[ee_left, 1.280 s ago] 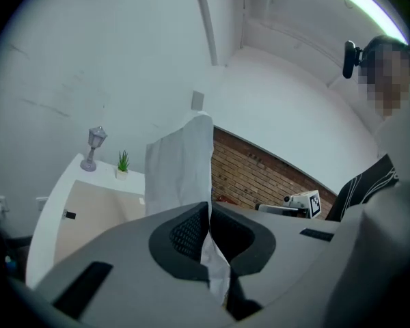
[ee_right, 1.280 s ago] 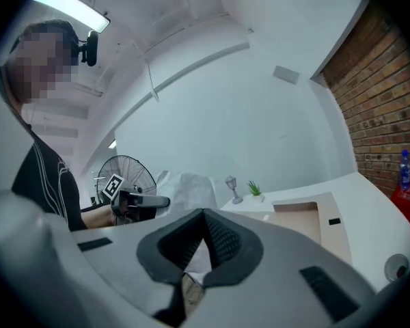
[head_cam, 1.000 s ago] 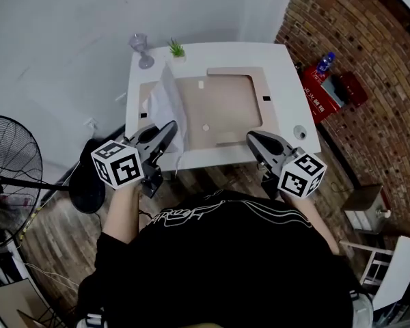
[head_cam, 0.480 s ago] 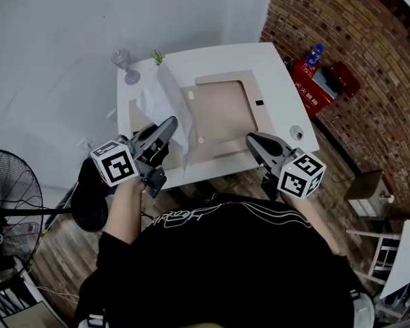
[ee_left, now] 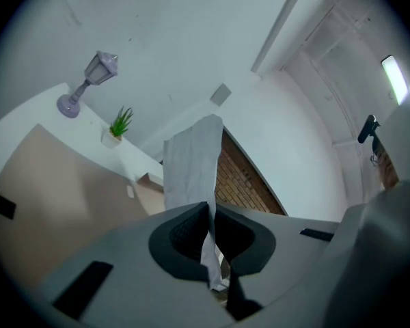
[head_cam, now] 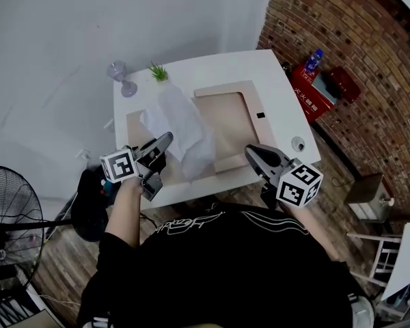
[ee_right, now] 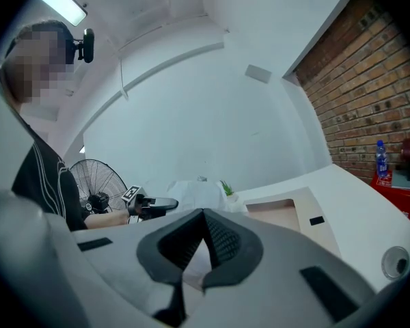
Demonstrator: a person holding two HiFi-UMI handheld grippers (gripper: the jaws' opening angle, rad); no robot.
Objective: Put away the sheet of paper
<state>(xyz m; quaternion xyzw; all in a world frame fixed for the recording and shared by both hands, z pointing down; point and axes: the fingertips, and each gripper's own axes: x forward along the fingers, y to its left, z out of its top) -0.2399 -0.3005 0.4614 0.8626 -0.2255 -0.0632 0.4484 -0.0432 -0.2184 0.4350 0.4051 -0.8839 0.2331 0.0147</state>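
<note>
Currently left claw [head_cam: 167,137] pinching sheet of paper [head_cam: 184,132], long axis running away toward plant [head_cam: 158,72]; right claw [head_cam: 249,150] closed, empty

- Two grippers: left gripper [head_cam: 165,140], right gripper [head_cam: 249,150]
- One sheet [head_cam: 184,132]
- One table [head_cam: 260,70]
- One mat [head_cam: 227,118]
- One plant [head_cam: 158,72]
- One lamp [head_cam: 120,77]
- One fan [head_cam: 14,210]
- One bottle [head_cam: 313,59]
</note>
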